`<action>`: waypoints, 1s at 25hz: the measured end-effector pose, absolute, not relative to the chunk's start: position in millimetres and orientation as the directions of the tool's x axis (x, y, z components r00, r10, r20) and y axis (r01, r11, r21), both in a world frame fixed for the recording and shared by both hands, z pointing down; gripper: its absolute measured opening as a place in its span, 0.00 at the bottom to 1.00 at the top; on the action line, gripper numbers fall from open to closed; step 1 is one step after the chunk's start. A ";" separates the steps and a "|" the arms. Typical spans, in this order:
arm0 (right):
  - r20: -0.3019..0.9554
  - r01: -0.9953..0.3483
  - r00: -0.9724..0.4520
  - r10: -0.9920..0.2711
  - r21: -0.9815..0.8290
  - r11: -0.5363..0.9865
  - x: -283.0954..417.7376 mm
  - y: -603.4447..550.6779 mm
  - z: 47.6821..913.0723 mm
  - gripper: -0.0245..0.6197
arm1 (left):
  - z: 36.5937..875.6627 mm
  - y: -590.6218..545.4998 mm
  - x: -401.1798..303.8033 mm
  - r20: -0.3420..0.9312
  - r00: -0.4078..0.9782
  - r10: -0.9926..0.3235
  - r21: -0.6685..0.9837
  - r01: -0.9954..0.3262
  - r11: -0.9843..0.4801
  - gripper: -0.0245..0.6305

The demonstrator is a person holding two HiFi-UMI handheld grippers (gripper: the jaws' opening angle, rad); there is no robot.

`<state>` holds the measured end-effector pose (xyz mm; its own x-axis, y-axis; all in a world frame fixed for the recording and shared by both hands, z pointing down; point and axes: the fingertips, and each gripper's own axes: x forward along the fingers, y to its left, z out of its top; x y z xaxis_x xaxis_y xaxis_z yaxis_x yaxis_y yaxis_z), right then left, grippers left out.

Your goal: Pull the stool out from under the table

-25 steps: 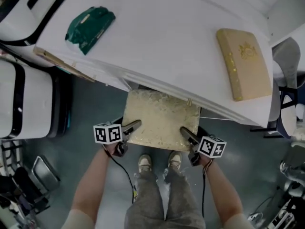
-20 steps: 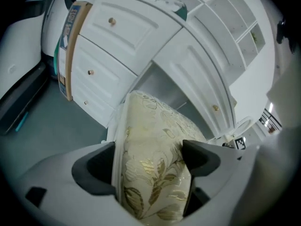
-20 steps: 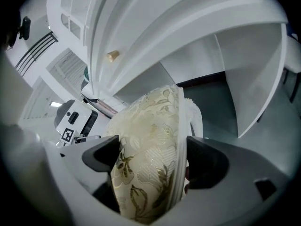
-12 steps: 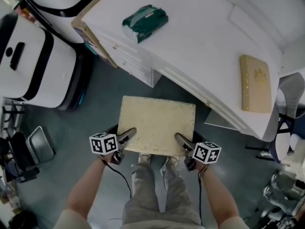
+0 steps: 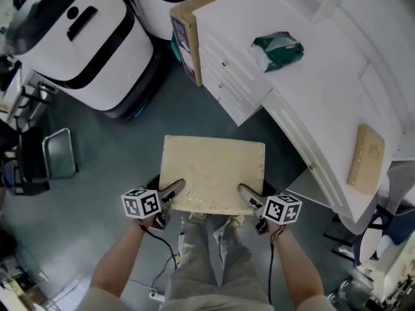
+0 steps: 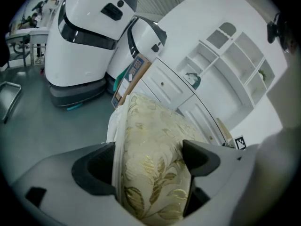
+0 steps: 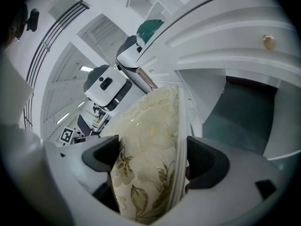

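Two lowered arms (image 5: 120, 258): left tongs (image 5: 175, 188) and right tongs (image 5: 245, 192) clamp the stool (image 5: 213, 167).

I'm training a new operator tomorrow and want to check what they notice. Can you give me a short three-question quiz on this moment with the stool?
1. True or false: the cream, gold-patterned cushioned stool is tucked under the white table.
2. Multiple choice: what are the left gripper and the right gripper each shut on? A) the stool's seat edge B) a table leg C) nothing
3. Fill in: the dark green packet and the flat tan book both lie on the ____.

Key: 1 false, it stands clear on the grey floor; 2 A; 3 table.
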<state>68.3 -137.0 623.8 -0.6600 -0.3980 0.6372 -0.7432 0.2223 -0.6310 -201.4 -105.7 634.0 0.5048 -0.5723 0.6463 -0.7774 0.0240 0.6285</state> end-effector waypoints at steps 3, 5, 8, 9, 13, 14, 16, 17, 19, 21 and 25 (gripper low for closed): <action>0.631 -0.712 -0.701 -0.332 -0.635 0.299 28.9 -146.3 613.4 0.75 | 618.3 -92.6 -237.4 0.638 0.437 -0.633 0.611 -0.789 0.071 0.71; 0.627 -0.692 -0.721 -0.294 -0.637 0.340 5.7 -148.2 609.0 0.75 | 612.2 -80.8 -257.2 0.634 0.397 -0.664 0.604 -0.790 0.103 0.71; 0.622 -0.663 -0.744 -0.245 -0.642 0.384 -25.2 -148.6 607.2 0.75 | 607.7 -64.8 -283.4 0.630 0.345 -0.696 0.595 -0.791 0.146 0.71; 0.621 -0.654 -0.750 -0.228 -0.644 0.396 -35.1 -149.2 607.6 0.75 | 607.1 -60.6 -291.6 0.628 0.329 -0.705 0.592 -0.790 0.159 0.71; 0.621 -0.617 -0.768 -0.158 -0.651 0.442 -74.0 -149.8 615.9 0.75 | 611.1 -42.3 -322.6 0.628 0.264 -0.732 0.581 -0.785 0.215 0.71; 0.620 -0.608 -0.772 -0.142 -0.653 0.452 -83.5 -149.7 618.9 0.75 | 613.1 -37.9 -330.1 0.628 0.248 -0.737 0.578 -0.783 0.229 0.71; 0.617 -0.588 -0.779 -0.111 -0.658 0.470 -101.7 -150.7 625.9 0.75 | 618.4 -30.4 -344.1 0.630 0.217 -0.746 0.575 -0.776 0.259 0.71; 0.615 -0.578 -0.783 -0.097 -0.661 0.479 -110.4 -151.7 630.3 0.75 | 622.2 -27.2 -350.7 0.630 0.202 -0.750 0.573 -0.773 0.273 0.71; 0.613 -0.559 -0.787 -0.065 -0.665 0.496 -126.7 -155.0 641.3 0.75 | 631.3 -22.6 -362.9 0.630 0.174 -0.757 0.569 -0.766 0.297 0.71; 0.616 -0.542 -0.787 -0.030 -0.668 0.509 -140.1 -159.1 654.3 0.75 | 641.5 -20.2 -371.9 0.629 0.148 -0.764 0.565 -0.761 0.318 0.71; 0.626 -0.523 -0.780 0.018 -0.666 0.532 -161.9 -168.8 678.5 0.75 | 667.4 -19.9 -386.6 0.626 0.115 -0.771 0.567 -0.746 0.349 0.71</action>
<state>-161.9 -168.8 678.5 -0.7796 0.0180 0.6260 -0.5228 0.5316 -0.6664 -386.6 -19.9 667.4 0.1153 -0.7714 0.6258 -0.7459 0.3488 0.5674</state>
